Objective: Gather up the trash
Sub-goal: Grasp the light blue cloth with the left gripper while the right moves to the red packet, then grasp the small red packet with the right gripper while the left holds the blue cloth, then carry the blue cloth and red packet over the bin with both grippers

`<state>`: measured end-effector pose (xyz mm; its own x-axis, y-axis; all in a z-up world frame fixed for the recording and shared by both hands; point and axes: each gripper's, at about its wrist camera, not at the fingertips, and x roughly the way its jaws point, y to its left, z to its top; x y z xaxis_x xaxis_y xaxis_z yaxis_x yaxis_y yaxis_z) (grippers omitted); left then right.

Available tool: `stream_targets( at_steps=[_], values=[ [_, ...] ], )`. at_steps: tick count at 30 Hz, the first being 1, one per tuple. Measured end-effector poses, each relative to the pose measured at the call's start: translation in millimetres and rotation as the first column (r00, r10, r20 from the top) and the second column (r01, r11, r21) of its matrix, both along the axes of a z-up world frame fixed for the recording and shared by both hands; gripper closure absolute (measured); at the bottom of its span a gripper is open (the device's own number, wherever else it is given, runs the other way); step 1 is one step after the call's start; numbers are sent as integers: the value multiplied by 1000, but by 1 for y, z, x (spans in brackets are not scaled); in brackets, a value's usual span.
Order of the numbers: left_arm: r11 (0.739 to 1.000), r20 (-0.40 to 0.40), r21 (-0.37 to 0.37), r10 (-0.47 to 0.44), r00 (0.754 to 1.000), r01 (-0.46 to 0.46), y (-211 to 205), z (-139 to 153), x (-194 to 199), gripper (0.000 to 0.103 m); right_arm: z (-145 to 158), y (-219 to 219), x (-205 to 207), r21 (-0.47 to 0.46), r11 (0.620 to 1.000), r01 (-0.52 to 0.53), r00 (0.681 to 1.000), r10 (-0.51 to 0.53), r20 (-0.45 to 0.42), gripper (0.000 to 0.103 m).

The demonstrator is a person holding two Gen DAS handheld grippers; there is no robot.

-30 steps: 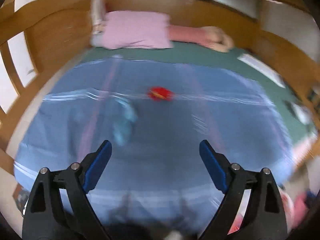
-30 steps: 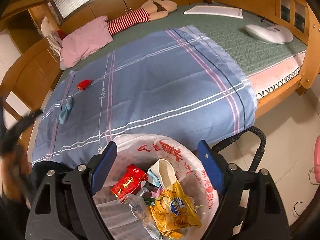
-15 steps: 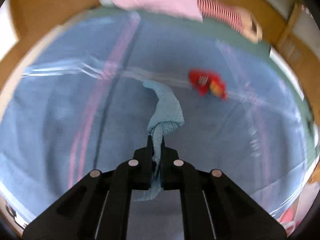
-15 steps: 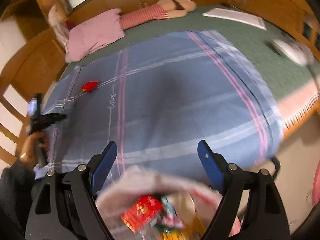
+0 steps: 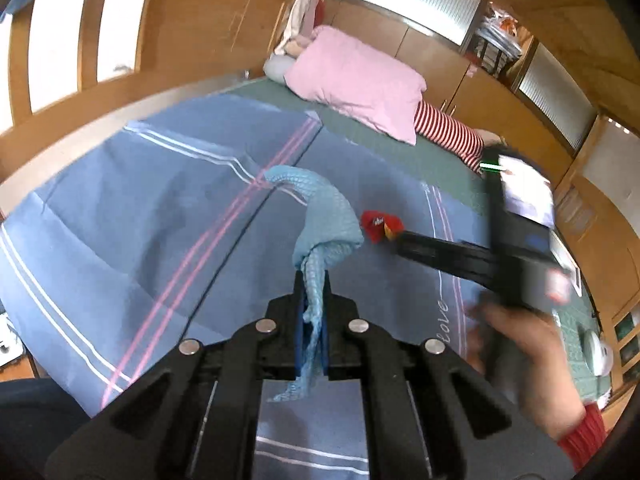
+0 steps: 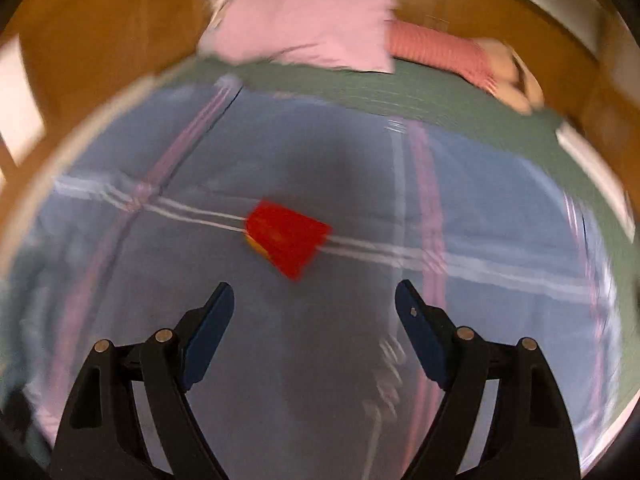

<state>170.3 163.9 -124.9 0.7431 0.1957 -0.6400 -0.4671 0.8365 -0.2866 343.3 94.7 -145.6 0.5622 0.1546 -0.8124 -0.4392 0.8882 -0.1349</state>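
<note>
Blue rag (image 5: 320, 220) pinched between left fingers (image 5: 299, 332), red wrapper (image 6: 286, 238) ahead of spread right fingers (image 6: 210, 320)

I note a scaly-textured light-blue cloth scrap (image 5: 324, 220); matt woven blue bedsheet (image 5: 140, 208); glossy red wrapper (image 6: 286, 238); soft pink pillow (image 5: 356, 80); smooth varnished wooden bedframe (image 5: 208, 20).

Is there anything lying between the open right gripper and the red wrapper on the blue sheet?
Nothing visible does. The right gripper hangs open over bare blue sheet, and the red wrapper lies just ahead of its fingertips, uncovered.
</note>
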Motion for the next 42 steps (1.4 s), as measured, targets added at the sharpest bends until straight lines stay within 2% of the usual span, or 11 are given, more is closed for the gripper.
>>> stream_targets(
  at_steps=[3, 8, 9, 10, 13, 16, 21, 30, 35, 38, 42],
  values=[
    [1000, -2, -10, 12, 1000, -12, 1, -2, 2, 96, -17, 29, 14, -68, 998, -2, 1000, 3, 13, 22],
    [1000, -7, 5, 13, 1000, -13, -2, -3, 0, 96, -39, 41, 28, -135, 990, 30, 1000, -30, 4, 22],
    [1000, -9, 6, 12, 1000, -12, -2, -4, -1, 96, -41, 40, 29, -136, 990, 30, 1000, -30, 6, 29],
    [1000, -14, 5, 10, 1000, -10, 3, -3, 5, 96, -43, 37, 28, -133, 991, 29, 1000, -29, 3, 53],
    [1000, -29, 2, 10, 1000, -10, 5, -5, 8, 96, -49, 23, 32, -99, 995, 29, 997, -36, -63, 94],
    [1000, -33, 8, 11, 999, -11, 5, -4, 12, 96, -41, 4, 23, -46, 998, 42, 997, -45, -56, 95],
    [1000, -43, 29, 10, 999, -8, 0, -4, 13, 96, -18, -48, -9, 124, 990, 68, 995, -58, -87, 96],
    [987, -98, 138, -66, 993, 79, -27, -7, 24, 96, 8, -149, -113, 313, 936, 161, 981, -116, -159, 96],
    [965, -51, 196, -170, 984, 177, -47, 2, 18, 96, 23, -191, -170, 371, 903, 215, 973, -164, -164, 96],
    [928, -7, 208, -316, 949, 310, -72, 14, 2, 94, 44, -216, -201, 396, 893, 212, 976, -170, -140, 96],
    [906, -18, 222, -367, 930, 362, -113, 38, -44, 94, 76, -254, -246, 404, 888, 221, 975, -205, -82, 96]
  ],
)
